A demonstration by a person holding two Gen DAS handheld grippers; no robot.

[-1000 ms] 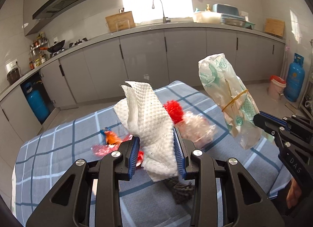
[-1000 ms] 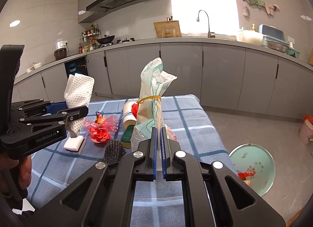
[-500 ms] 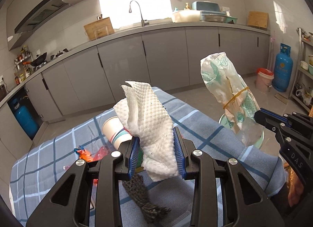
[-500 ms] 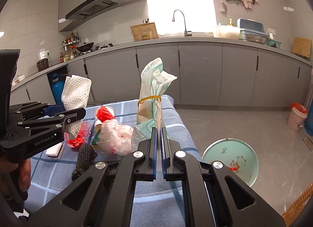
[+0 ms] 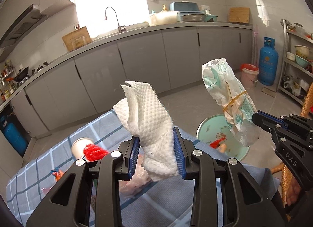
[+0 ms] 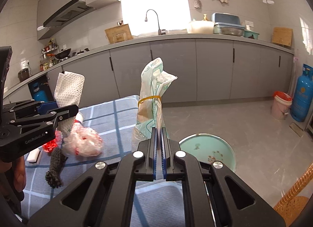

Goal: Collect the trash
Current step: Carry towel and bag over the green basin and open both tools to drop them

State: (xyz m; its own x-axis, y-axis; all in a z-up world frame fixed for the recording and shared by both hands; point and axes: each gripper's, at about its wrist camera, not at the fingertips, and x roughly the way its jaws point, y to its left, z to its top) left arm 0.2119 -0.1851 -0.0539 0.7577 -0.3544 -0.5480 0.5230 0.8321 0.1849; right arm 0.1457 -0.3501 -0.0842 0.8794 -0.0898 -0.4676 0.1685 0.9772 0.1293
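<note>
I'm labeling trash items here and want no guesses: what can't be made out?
- Contents of the plastic bag: right wrist view, film is cloudy.
- Scraps in the green basin: right wrist view, too small.
- Pinkish wrapper: left wrist view, hidden behind the left gripper and paper towel.

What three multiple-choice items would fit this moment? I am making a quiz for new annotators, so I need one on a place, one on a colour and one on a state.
1. Where is the green basin?
A. on the counter
B. on the floor beside the table
C. on the table

2. What colour is the band around the plastic bag?
A. yellow
B. blue
C. black

3. What is the left gripper doing?
A. open, empty
B. shut, empty
C. shut on the paper towel

Answers:
1 B, it sits on grey floor past the table edge.
2 A, a yellow rubber band circles its middle.
3 C, the towel is pinched between both pads.
</note>
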